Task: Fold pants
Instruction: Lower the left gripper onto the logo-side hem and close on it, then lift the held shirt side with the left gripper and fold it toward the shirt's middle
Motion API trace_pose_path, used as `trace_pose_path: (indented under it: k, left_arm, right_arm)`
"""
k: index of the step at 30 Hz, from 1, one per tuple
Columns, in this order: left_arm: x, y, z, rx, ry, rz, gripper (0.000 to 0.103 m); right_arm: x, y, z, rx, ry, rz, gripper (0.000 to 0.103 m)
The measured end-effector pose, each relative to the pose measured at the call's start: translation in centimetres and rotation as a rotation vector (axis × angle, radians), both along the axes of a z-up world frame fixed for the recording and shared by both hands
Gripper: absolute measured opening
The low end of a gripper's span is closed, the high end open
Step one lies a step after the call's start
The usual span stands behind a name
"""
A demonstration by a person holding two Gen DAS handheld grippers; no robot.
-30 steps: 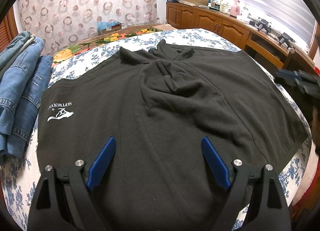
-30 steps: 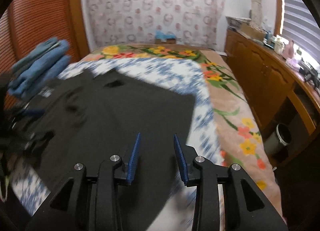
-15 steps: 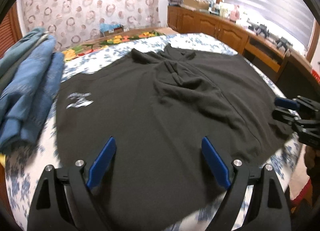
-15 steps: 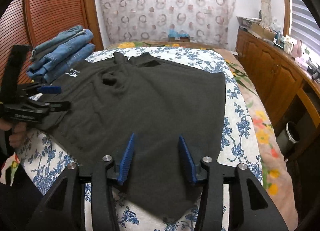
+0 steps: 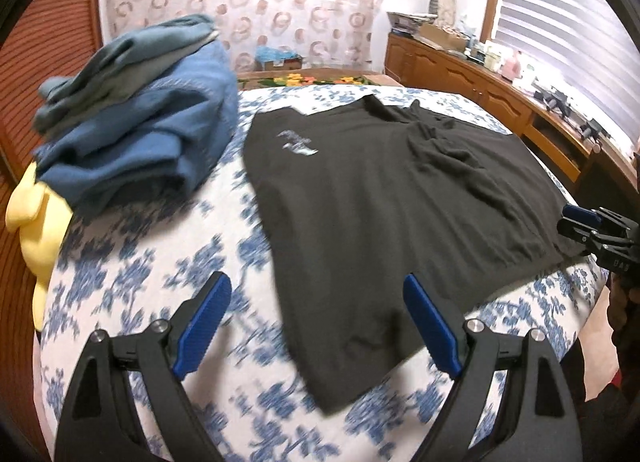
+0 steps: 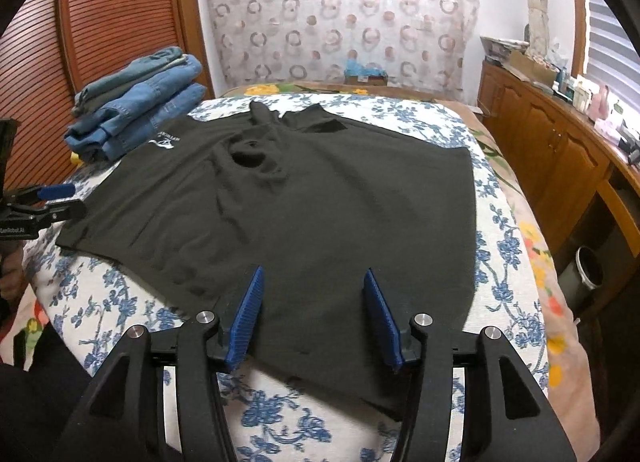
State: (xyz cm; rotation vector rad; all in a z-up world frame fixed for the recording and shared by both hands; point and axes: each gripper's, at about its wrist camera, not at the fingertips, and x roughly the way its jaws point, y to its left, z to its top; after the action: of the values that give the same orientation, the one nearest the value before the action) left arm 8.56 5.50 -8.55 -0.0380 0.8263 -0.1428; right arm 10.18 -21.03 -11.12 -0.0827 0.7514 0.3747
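Both claws apart — nothing gripped.
Black pants [image 6: 304,214] lie bunched; left claw [image 5: 316,326] and right claw [image 6: 312,318] risk folding wrinkles in.

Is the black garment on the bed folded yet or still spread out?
Spread out: the black garment lies flat across the bed, with only a bunched wrinkle.

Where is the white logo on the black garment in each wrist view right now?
Left wrist view: white logo sits upper centre, near the black garment's far left edge.
Right wrist view: white logo sits upper left, at the garment's corner.
Shared landmark: the folded jeans stack beside it.
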Motion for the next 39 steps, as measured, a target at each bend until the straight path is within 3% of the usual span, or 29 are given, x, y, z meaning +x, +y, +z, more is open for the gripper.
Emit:
trace_pose_path:
  k: [8, 14, 20, 25, 32, 39]
  left_arm:
    - [-1.8, 0.4, -0.9, -0.028, 0.017, -0.008, 0.083]
    - [-3.5, 0.6, -1.4, -0.041, 0.021, -0.004, 0.073]
    - [-4.0, 0.9, -1.4, -0.076, 0.014, -0.004, 0.051]
    - [-3.7, 0.8, -1.6, -0.087, 0.01, -0.004, 0.041]
    - [-3.0, 0.1, -1.7, -0.09, 0.005, -0.031, 0.006]
    - [-2.8, -0.8, -0.5, -0.088, -0.028, -0.055, 0.0]
  right_arm:
    - [-0.2, 0.8, 0.0, 0.001, 0.001, 0.013, 0.054]
    - [-0.5, 1.1, 0.1, -0.003, -0.001, 0.02, 0.054]
    - [-0.5, 1.2, 0.0, -0.003, 0.001, 0.022, 0.054]
    - [-0.6, 1.4, -0.1, -0.005, 0.004, 0.022, 0.054]
    - [-0.6, 1.1, -0.5, -0.003, 0.01, 0.012, 0.054]
    - [-0.5, 0.4, -0.9, 0.004, 0.016, -0.003, 0.054]
